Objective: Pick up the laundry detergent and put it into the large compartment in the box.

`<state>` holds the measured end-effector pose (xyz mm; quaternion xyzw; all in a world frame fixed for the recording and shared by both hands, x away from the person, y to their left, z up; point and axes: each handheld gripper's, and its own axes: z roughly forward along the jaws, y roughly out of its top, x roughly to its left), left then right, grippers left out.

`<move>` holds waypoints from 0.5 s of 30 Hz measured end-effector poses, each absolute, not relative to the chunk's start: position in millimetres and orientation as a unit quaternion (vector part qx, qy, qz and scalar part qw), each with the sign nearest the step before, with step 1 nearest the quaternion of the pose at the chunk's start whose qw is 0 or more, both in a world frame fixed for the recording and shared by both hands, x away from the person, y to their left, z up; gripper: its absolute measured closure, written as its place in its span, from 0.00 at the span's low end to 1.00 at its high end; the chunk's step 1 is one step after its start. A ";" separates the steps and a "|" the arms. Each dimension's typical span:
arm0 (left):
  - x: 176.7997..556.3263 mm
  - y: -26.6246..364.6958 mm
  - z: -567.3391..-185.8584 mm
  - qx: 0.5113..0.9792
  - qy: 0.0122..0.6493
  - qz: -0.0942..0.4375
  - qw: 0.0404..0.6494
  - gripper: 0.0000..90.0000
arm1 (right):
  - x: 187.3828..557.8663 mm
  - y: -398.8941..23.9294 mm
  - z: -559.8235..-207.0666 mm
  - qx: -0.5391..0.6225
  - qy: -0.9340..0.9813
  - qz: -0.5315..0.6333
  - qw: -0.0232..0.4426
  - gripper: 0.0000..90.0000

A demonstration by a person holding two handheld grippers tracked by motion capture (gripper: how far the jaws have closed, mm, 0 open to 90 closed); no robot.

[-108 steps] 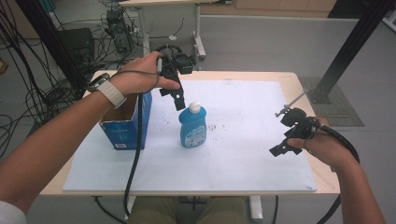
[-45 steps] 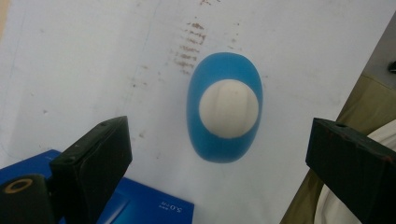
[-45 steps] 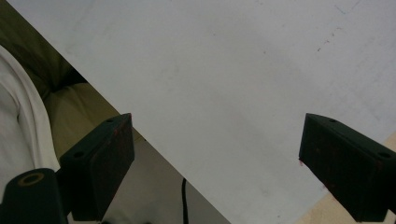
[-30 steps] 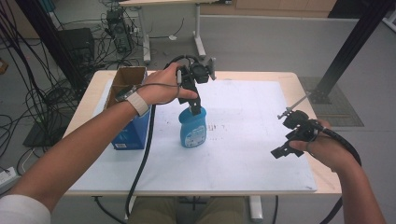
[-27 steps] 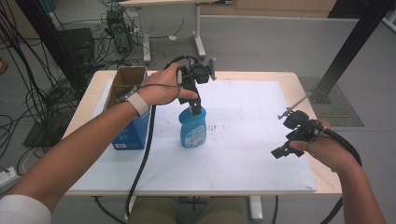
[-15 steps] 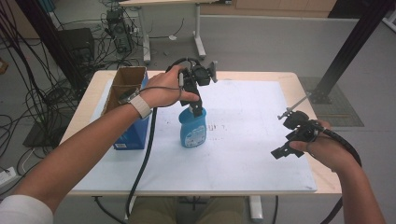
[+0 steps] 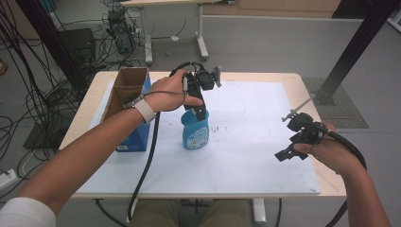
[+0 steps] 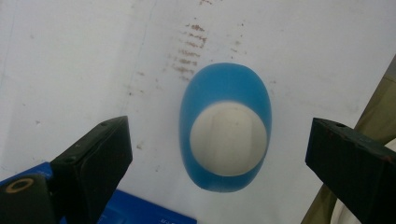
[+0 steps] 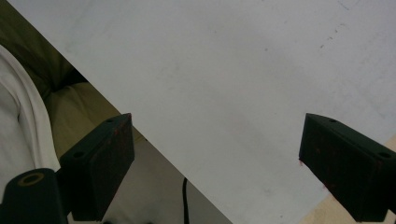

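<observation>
Cardboard box (image 7: 124, 106) stands at the table's left edge. Just right of it, the blue bottle (image 7: 196, 131) stands upright on the white sheet (image 7: 246, 156). My left gripper (image 7: 200, 111) hangs directly over its white cap (image 8: 228, 138), jaws spread wide either side, touching nothing. Risk: an off-centre descent knocks the bottle over. Right gripper (image 7: 286, 154) idles open, near right.

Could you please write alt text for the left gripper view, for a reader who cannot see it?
Seen from straight above, a blue bottle with a white cap stands on a white sheet, centred between the left gripper's two wide-open black jaws. A blue box edge shows at the bottom.
</observation>
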<state>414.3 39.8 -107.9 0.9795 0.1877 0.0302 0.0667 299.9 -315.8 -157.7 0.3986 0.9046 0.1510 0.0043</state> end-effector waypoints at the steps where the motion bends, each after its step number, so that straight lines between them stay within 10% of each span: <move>1: 414.5 39.0 -107.5 0.980 0.187 0.030 0.065 0.09 | 299.9 -315.7 -157.7 0.399 0.905 0.151 0.004 0.12; 15: 414.3 38.5 -111.6 0.979 0.192 0.032 0.064 0.09 | 298.7 -316.6 -157.3 0.400 0.904 0.152 0.005 0.12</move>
